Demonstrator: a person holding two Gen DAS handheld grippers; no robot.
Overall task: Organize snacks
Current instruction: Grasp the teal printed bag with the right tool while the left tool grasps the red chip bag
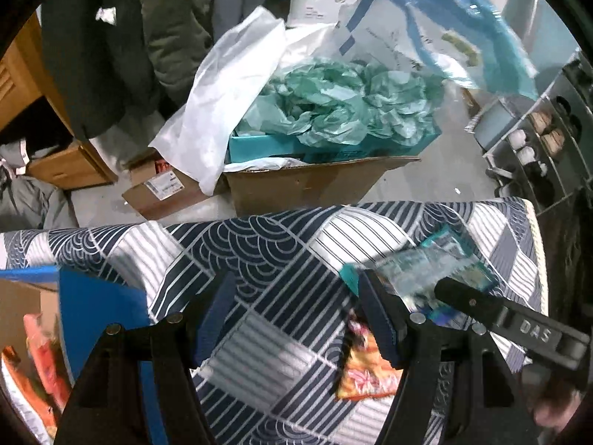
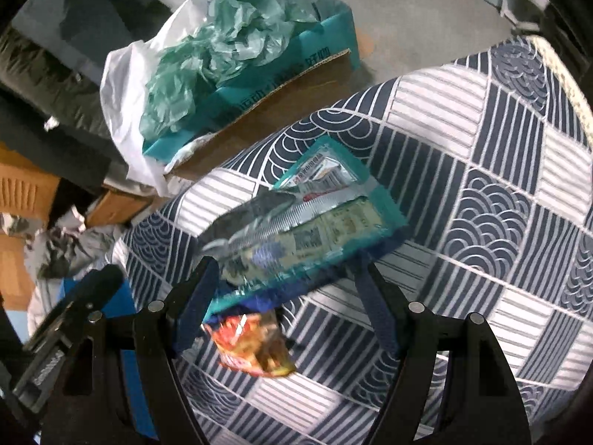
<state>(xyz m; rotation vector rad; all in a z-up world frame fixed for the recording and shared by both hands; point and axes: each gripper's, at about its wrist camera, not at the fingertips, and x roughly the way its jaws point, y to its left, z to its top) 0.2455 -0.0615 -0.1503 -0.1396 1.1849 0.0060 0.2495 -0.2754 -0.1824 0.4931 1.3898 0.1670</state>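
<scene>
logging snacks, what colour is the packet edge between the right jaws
Teal border on the crinkly foil snack packet; right wrist view.

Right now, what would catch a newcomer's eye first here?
The teal snack packet lying on the patterned tablecloth, between the open right tongs. Just below it sits an orange snack packet, and beyond the table a cardboard box overflows with green tissue paper.

A table covered in a navy-and-white patterned cloth carries the snacks. An orange-red snack packet lies flat on it, and a blue box stands at its left edge.
</scene>
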